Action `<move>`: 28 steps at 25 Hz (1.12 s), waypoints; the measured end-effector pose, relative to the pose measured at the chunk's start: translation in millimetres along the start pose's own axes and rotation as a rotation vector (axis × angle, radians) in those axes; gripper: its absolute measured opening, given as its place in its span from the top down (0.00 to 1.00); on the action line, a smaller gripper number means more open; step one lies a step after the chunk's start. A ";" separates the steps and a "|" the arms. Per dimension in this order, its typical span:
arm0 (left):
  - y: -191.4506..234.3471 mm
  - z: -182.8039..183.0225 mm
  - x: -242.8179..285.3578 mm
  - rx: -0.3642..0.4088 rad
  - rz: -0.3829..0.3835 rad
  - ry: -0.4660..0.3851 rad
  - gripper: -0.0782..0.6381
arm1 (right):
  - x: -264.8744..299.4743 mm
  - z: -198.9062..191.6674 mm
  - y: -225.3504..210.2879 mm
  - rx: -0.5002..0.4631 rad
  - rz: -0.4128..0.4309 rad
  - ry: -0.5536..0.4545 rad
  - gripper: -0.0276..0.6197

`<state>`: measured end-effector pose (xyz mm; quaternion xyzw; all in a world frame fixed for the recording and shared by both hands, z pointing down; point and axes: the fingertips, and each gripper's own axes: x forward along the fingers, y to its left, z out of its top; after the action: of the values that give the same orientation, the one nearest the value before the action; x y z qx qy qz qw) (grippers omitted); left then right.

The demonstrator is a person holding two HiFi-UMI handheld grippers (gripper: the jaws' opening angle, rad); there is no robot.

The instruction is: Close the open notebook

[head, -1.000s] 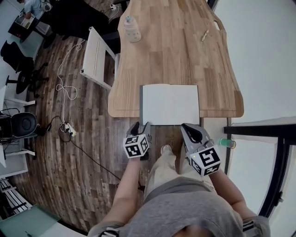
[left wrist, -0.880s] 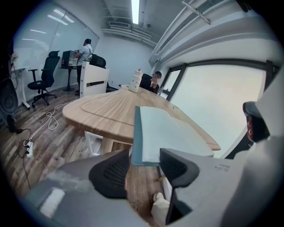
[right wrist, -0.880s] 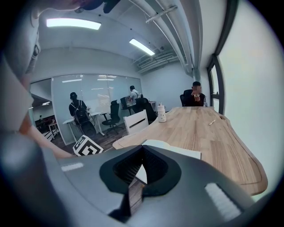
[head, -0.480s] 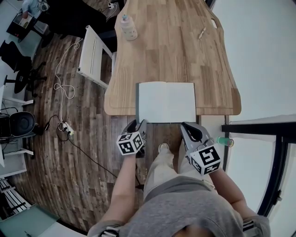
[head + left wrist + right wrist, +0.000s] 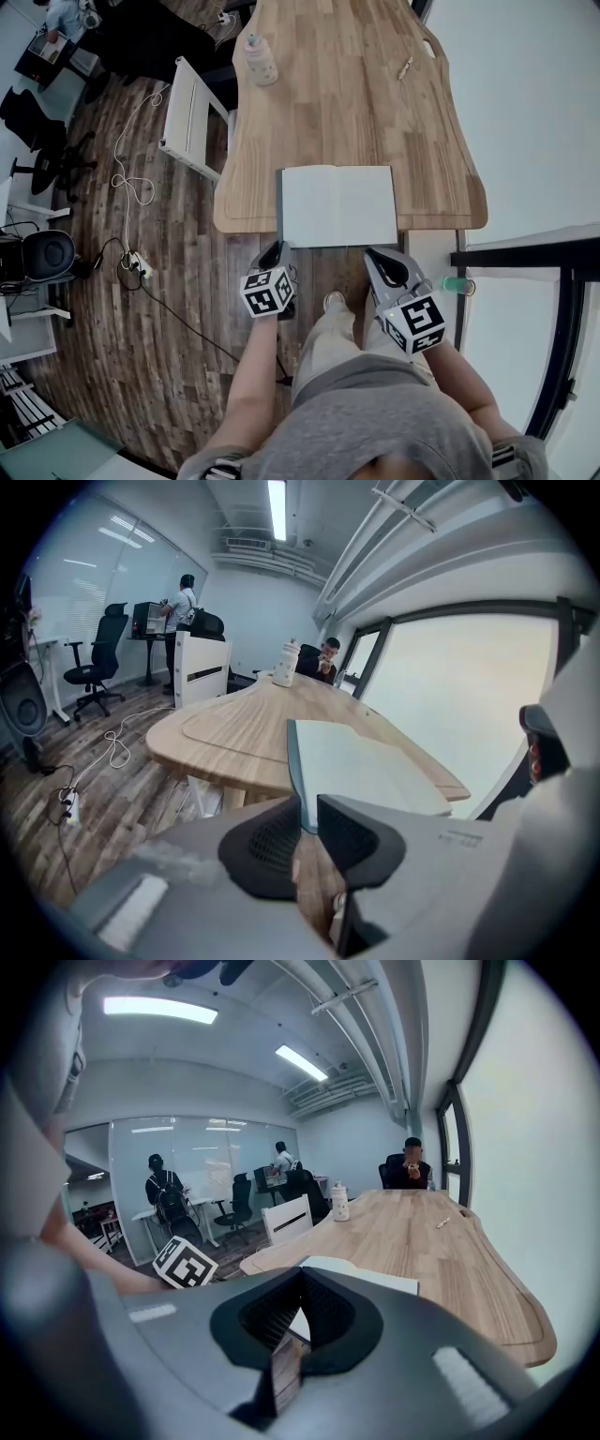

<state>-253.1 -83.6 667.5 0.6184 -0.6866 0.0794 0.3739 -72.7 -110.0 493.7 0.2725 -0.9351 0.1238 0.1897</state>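
The open notebook (image 5: 337, 206) lies white-paged on the wooden table (image 5: 347, 94), its near edge hanging over the table's front. My left gripper (image 5: 277, 251) is at the notebook's near left corner. In the left gripper view its jaws (image 5: 307, 832) are closing, with the dark cover edge of the notebook (image 5: 366, 761) between the pads and touching them. My right gripper (image 5: 377, 255) hangs just in front of the near right corner, shut with nothing in it. In the right gripper view (image 5: 300, 1283) the notebook (image 5: 361, 1274) lies beyond the tips.
A bottle (image 5: 263, 59) stands at the table's far left and a small pen-like object (image 5: 407, 67) lies at the far right. A white chair (image 5: 195, 114) stands left of the table, with a cable (image 5: 131, 178) on the floor. A person (image 5: 408, 1168) sits at the far end.
The left gripper's jaws have come together around the notebook's near left corner. The right gripper has stayed where it was.
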 end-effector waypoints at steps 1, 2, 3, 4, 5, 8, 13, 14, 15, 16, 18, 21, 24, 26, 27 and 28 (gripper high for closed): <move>-0.9 1.2 -1.2 -0.001 0.000 -0.004 0.81 | -0.5 0.5 1.0 -0.001 -0.001 -0.002 0.95; -1.8 2.6 -2.5 -0.002 0.001 -0.007 0.82 | -1.0 1.3 1.9 -0.001 -0.001 -0.004 0.95; -2.7 4.2 -3.9 -0.004 0.003 -0.011 0.84 | -1.7 2.2 2.8 -0.002 -0.002 -0.007 0.95; -3.5 6.0 -5.5 -0.005 0.007 -0.015 0.85 | -2.6 3.2 3.6 -0.003 -0.002 -0.009 0.95; -4.2 7.8 -7.2 -0.007 0.010 -0.019 0.86 | -3.5 4.0 4.3 -0.004 -0.003 -0.011 0.95; -7.6 13.6 -12.5 -0.008 0.007 -0.033 0.87 | -6.1 6.1 5.7 -0.006 -0.008 -0.018 0.95; -18.4 26.6 -22.1 0.014 -0.016 -0.063 0.87 | -9.7 10.5 5.8 -0.007 -0.013 -0.033 0.95; -21.5 29.5 -24.4 0.021 -0.020 -0.071 0.87 | -10.7 11.3 5.4 -0.008 -0.014 -0.036 0.95; -24.7 32.4 -26.7 0.027 -0.025 -0.078 0.87 | -11.8 12.0 4.9 -0.007 -0.016 -0.039 0.95; -28.0 35.3 -28.8 0.034 -0.030 -0.086 0.87 | -12.9 12.5 4.1 -0.007 -0.018 -0.042 0.95; -35.1 40.9 -33.1 0.049 -0.041 -0.100 0.87 | -14.7 13.2 2.2 -0.004 -0.022 -0.049 0.95; -48.2 49.9 -40.3 0.079 -0.062 -0.121 0.87 | -17.6 14.8 0.1 -0.002 -0.030 -0.060 0.95; -64.4 58.6 -47.7 0.119 -0.085 -0.140 0.87 | -21.3 17.6 -1.9 0.000 -0.036 -0.073 0.95; -75.8 63.8 -51.8 0.145 -0.102 -0.150 0.87 | -24.2 19.1 -4.2 0.002 -0.043 -0.080 0.95; -81.6 66.4 -53.4 0.158 -0.111 -0.155 0.87 | -25.7 19.9 -5.7 0.003 -0.046 -0.083 0.95; -87.5 68.9 -54.7 0.170 -0.121 -0.158 0.87 | -27.3 20.7 -7.5 0.004 -0.050 -0.085 0.95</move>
<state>-204.6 -99.2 554.4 0.6925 -0.6662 0.0655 0.2688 -53.2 -110.5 464.6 0.3014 -0.9350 0.1089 0.1521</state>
